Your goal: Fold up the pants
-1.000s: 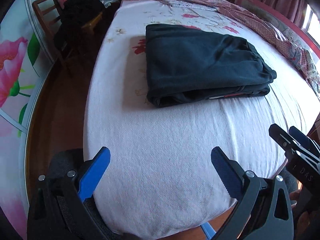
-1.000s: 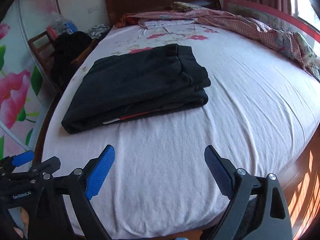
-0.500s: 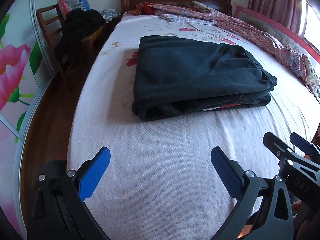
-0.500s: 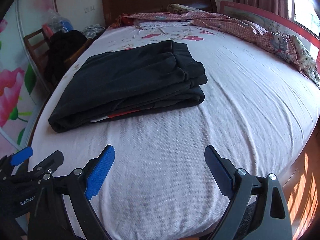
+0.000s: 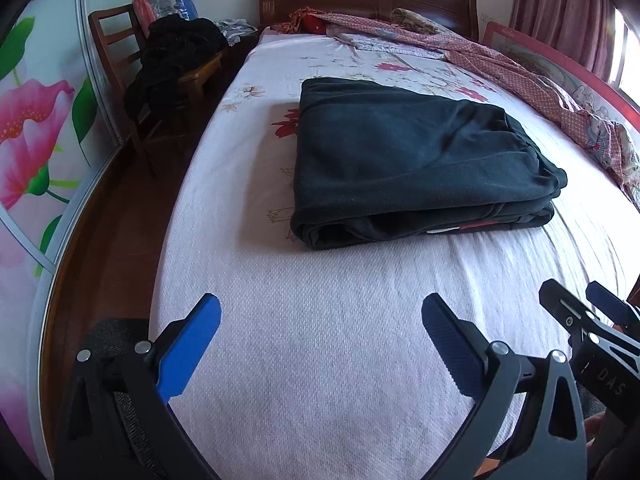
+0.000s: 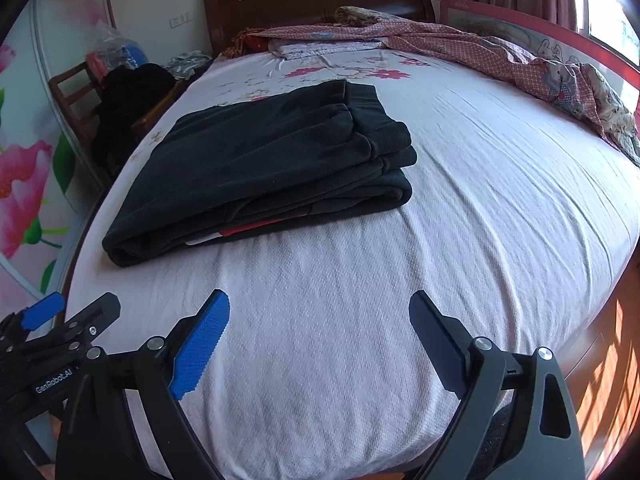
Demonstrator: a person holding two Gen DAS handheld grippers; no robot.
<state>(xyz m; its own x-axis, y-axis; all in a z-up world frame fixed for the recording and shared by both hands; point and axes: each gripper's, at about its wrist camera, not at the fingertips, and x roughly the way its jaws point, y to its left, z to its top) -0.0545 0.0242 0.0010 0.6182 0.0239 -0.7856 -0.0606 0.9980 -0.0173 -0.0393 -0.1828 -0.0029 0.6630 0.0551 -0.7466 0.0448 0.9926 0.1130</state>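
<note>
Dark pants (image 5: 404, 160) lie folded into a compact, layered rectangle on a bed (image 5: 320, 360) covered by a pale textured sheet. The bundle sits toward the bed's left edge, well back from the foot edge, where both tools hover. The left tongs (image 5: 320, 322) are spread wide and hold nothing; the right tongs (image 6: 319, 320) are likewise spread wide and empty, both above bare sheet near the foot edge, well apart from the pants. A red and white strip shows between the layers at the near side. The folding looks finished, so the step in hand appears to be pulling away. Any next move would only call for tidying a loose edge.
</note>
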